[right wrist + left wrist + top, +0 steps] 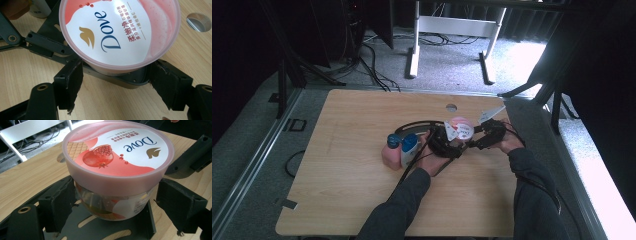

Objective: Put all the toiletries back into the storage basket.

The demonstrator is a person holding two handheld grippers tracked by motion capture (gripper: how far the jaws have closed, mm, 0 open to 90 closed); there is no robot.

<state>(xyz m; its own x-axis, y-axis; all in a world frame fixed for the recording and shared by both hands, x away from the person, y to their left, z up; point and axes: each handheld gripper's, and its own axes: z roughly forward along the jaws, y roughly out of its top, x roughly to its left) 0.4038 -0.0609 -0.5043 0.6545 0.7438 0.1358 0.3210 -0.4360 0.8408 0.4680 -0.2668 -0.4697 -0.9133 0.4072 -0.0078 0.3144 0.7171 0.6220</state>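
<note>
2 grippers meet at a pink-lidded tub (459,127) near the table's (352,130) middle: the left gripper (113,203) clasps its body, while the right gripper (116,80) brackets it with spread jaws, apart from its sides.

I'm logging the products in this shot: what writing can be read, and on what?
"Dove", with a gold bird mark: lid of the pink tub, also in the right gripper view.
"柔嫩净" in red: same lid.
Smaller Chinese lines beside it: too small to read.
Print on the tub's side: blurred.
Two blue-capped bottles: labels unreadable.
</note>
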